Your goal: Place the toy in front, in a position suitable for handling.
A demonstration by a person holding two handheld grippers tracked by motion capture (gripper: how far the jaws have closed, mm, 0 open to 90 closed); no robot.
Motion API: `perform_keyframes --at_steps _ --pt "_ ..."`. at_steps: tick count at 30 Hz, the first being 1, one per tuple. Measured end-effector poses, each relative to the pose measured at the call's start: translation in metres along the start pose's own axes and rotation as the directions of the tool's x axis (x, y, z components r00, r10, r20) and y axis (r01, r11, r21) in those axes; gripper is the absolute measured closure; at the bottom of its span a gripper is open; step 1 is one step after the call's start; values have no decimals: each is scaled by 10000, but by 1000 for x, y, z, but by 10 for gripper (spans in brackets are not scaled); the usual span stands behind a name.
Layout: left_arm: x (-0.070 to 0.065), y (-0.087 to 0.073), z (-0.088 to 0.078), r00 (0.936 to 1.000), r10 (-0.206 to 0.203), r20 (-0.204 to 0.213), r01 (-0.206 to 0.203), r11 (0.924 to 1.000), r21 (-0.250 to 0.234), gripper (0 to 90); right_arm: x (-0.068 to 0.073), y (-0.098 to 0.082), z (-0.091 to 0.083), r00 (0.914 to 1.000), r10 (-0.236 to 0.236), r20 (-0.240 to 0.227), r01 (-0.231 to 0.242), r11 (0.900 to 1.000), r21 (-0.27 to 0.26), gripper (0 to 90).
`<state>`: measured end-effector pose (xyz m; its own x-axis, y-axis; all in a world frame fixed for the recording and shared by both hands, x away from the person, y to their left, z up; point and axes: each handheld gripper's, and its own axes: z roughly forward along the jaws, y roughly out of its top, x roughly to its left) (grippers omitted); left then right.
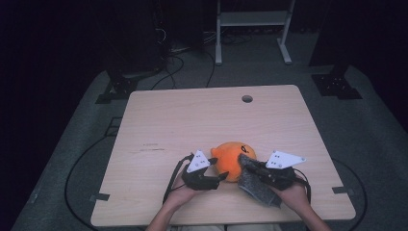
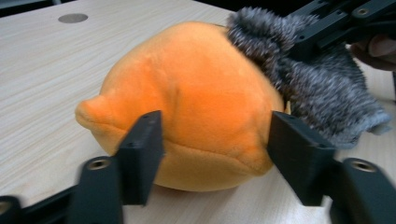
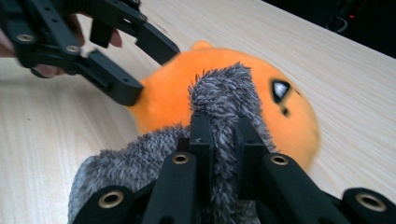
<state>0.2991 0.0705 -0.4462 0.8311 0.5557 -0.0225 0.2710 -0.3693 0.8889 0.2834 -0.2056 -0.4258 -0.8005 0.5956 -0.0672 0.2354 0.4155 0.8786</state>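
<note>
Orange plush toy (image 1: 234,159) is sitting on the table (image 1: 192,115) near the person's edge, between both grippers. Left gripper (image 2: 215,154) is standing with its jaws apart, straddling the toy's lower flank, pads just off the fabric as far as the left gripper view shows. Right gripper (image 3: 223,140) is clamping a grey fuzzy sock (image 3: 224,93), whose free end is draping onto the toy's top. Toy is lying straight ahead of the left jaws, its small nub pointing away from the sock.
</note>
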Motion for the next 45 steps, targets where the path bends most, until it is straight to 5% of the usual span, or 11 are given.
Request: perform_keyframes --at_steps 7,11,15,17,19,21,23,29,34,42,45 --pt "-9 0 4 9977 664 -117 -661 9976 201 442 15 11 11 9961 -244 -847 232 9996 -148 802" --pt "-8 -3 4 9964 812 -252 -801 9960 398 448 11 15 14 9975 -476 -521 476 9989 -7 802" --pt "-10 -6 2 9948 990 -248 -978 9942 457 433 -12 11 5 9998 135 110 -136 9999 99 802" --pt "-10 -2 -1 9967 727 -369 -723 9973 106 325 -16 6 3 9996 264 108 -267 9993 257 802" --pt "-6 2 0 9971 -133 -755 121 9998 -168 208 -14 2 2 9998 160 106 -164 9993 339 802" --pt "0 4 6 9929 -1065 -537 1062 9943 -69 148 -12 1 0 9999 66 77 -69 9993 373 802" --pt "1 2 12 9897 -1357 -450 1365 9905 162 151 -10 1 -1 10000 -32 47 29 9989 478 803" --pt "-13 2 9 9981 374 -490 -373 9993 22 337 10 32 -8 9922 -1087 -615 1088 9941 -13 802" --pt "-30 2 8 9737 2137 -783 -2107 9765 448 343 19 51 11 9758 -1729 -1340 1835 9804 717 802" --pt "-27 -3 7 9786 1966 -612 -1949 9803 323 350 -15 31 -2 9948 -569 -846 630 9955 709 802" --pt "-21 3 4 9926 1131 -434 -1138 9934 -132 232 -23 23 -7 9965 -290 -782 346 9969 704 803"
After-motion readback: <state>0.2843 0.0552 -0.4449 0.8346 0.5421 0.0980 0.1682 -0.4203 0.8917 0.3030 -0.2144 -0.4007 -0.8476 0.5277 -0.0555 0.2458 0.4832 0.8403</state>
